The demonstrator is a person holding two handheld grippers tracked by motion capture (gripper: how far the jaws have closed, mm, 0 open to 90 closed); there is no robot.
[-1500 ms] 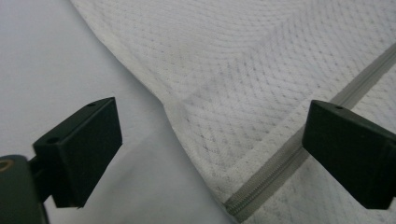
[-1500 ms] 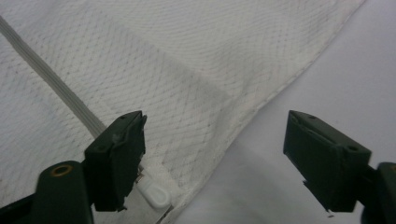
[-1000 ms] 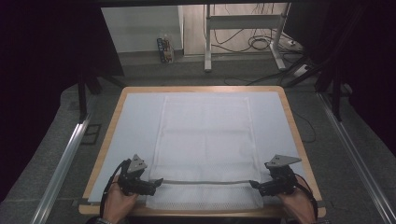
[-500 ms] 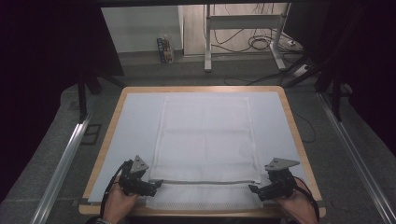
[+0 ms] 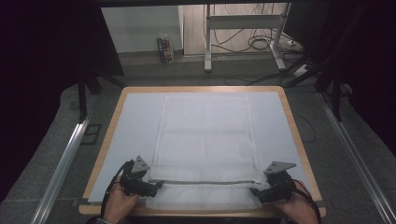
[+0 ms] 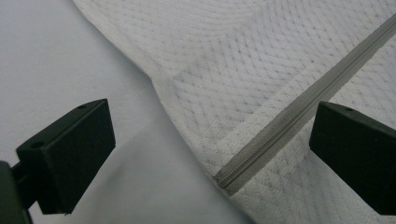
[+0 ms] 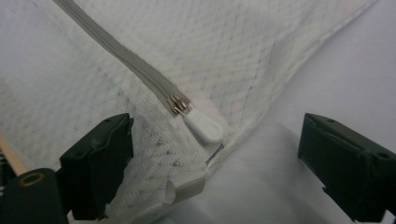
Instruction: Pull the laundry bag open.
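A dim room with a grey floor holds a wooden-rimmed table [image 5: 299, 135] covered by a pale sheet [image 5: 135, 121]. A white mesh bag [image 5: 205, 135] lies flat along the table's middle, reaching from near the far edge to the near edge. A grey zipper [image 5: 205, 182] runs across the bag close to the near edge.

The left gripper [image 5: 156, 185] sits at the zipper's left end, near the table's near left corner. Its jaws stand wide apart with nothing gripped; the zipper end [image 6: 229, 179] lies between them.

The right gripper [image 5: 254, 190] sits at the zipper's right end, near the near right corner. Its jaws have just been closing a little but stand wide, pressing nothing; the white pull [image 7: 204, 127] lies between them on the mesh.
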